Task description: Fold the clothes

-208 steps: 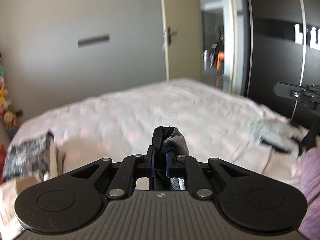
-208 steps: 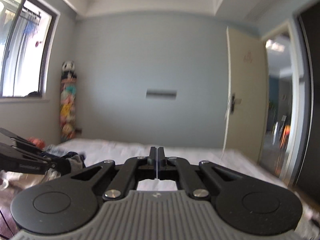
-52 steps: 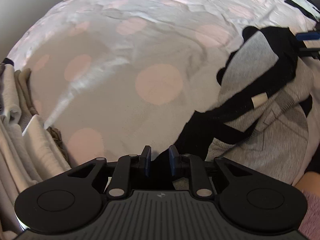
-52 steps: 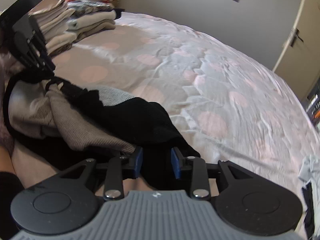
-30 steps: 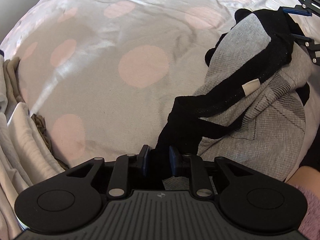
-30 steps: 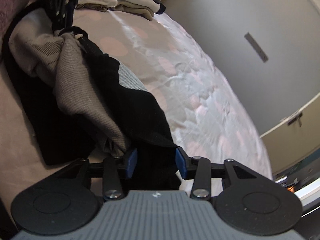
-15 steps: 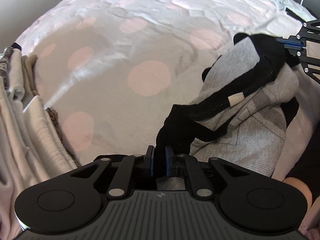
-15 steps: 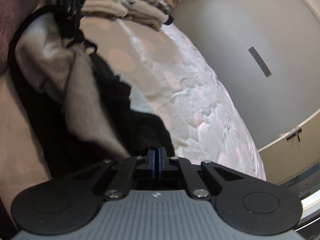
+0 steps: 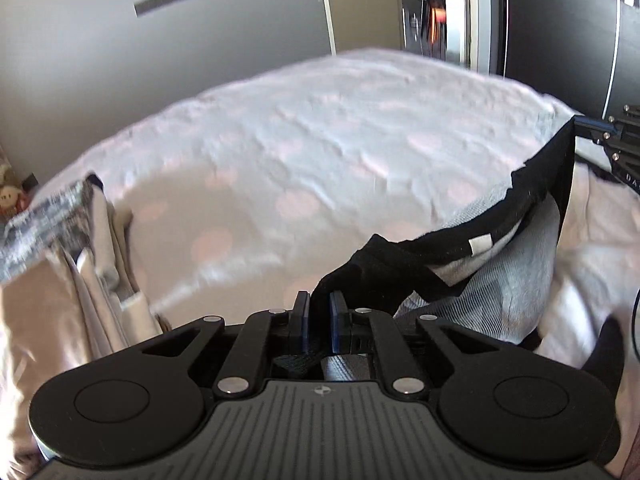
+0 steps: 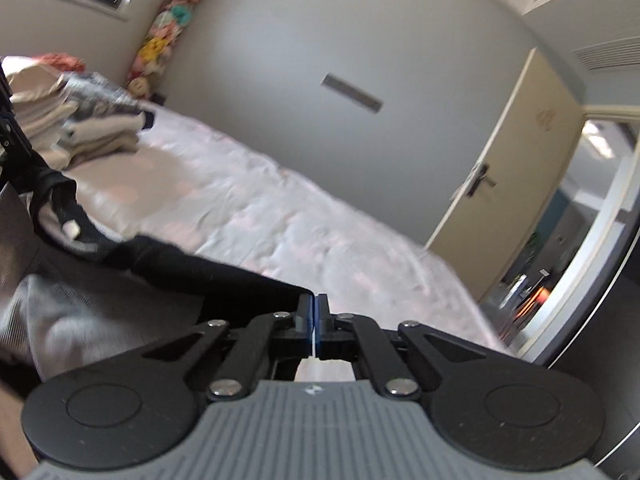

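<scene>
A grey garment with black trim [image 9: 516, 280] hangs stretched between both grippers above the bed. My left gripper [image 9: 319, 312] is shut on its black edge at the near left. In the left wrist view the other gripper [image 9: 588, 130] holds the far black corner at the right edge. My right gripper [image 10: 312, 312] is shut on the black trim [image 10: 224, 276]; the grey cloth [image 10: 92, 312] sags to the left. The left gripper shows as a dark shape [image 10: 14, 152] at the left edge of the right wrist view.
The bed [image 9: 320, 152] has a pale cover with pink dots. A stack of folded clothes [image 9: 68, 248] sits at its left side, the same folded stack [image 10: 80, 124] in the right wrist view. A door [image 10: 516, 168] stands open at the right, beside a dark wardrobe [image 9: 560, 32].
Both grippers have closed on the garment's black trim and risen, lifting it off the bed. The views swung from looking down at the cover to looking across the room.
</scene>
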`<state>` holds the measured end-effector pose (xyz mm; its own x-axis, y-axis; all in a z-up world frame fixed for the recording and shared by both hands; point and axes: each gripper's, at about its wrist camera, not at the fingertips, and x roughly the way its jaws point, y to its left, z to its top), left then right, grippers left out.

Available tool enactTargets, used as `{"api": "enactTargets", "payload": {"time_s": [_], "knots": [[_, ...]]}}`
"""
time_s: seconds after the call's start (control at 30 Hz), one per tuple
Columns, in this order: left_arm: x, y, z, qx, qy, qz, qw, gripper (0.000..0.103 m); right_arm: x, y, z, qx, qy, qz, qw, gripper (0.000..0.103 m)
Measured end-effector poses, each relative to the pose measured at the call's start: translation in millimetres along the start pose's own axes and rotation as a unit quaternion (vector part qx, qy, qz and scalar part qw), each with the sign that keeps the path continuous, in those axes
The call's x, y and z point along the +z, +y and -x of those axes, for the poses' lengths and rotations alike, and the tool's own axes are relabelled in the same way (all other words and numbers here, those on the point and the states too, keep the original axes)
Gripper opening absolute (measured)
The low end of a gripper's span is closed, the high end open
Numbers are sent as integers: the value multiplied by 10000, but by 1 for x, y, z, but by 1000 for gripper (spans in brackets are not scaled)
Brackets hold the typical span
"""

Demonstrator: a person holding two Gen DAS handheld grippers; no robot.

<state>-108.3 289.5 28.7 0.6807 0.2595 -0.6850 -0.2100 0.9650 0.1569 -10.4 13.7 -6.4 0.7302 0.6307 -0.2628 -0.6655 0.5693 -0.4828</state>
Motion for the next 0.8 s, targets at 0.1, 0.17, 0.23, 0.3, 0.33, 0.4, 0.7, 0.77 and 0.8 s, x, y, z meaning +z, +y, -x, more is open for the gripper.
{"api": "enactTargets", "payload": {"time_s": [0.1, 0.17, 0.23, 0.3, 0.33, 0.4, 0.7, 0.77, 0.8], "knots": [[21, -2, 21, 56, -375, 15, 9993, 8, 21, -17, 15, -314, -310, 8, 9990, 1], [31, -4, 39, 29, -635, 27, 9980, 5, 35, -28, 24, -522, -516, 13, 9973, 1], [42, -6, 57, 2, -890, 38, 9960, 2, 49, -39, 34, -731, -722, 18, 9947, 1], [46, -9, 71, -34, -1055, 23, 9944, 2, 63, -50, 44, -938, -927, 23, 9913, 1], [48, -12, 77, -53, -1134, 13, 9935, 2, 70, -55, 48, -1042, -1029, 25, 9892, 1], [47, -16, 85, -25, -1247, 9, 9922, 1, 81, -63, 59, -1207, -1198, 47, 9854, 1], [55, -9, 147, 450, -2365, 371, 9699, 1, 104, -72, 116, -1583, -1704, 248, 9723, 1], [66, -5, 173, 592, -2807, 442, 9569, 1, 116, -78, 131, -1679, -1914, 208, 9668, 1], [72, -3, 188, 653, -3033, 477, 9495, 1, 122, -82, 139, -1727, -2019, 188, 9639, 1]]}}
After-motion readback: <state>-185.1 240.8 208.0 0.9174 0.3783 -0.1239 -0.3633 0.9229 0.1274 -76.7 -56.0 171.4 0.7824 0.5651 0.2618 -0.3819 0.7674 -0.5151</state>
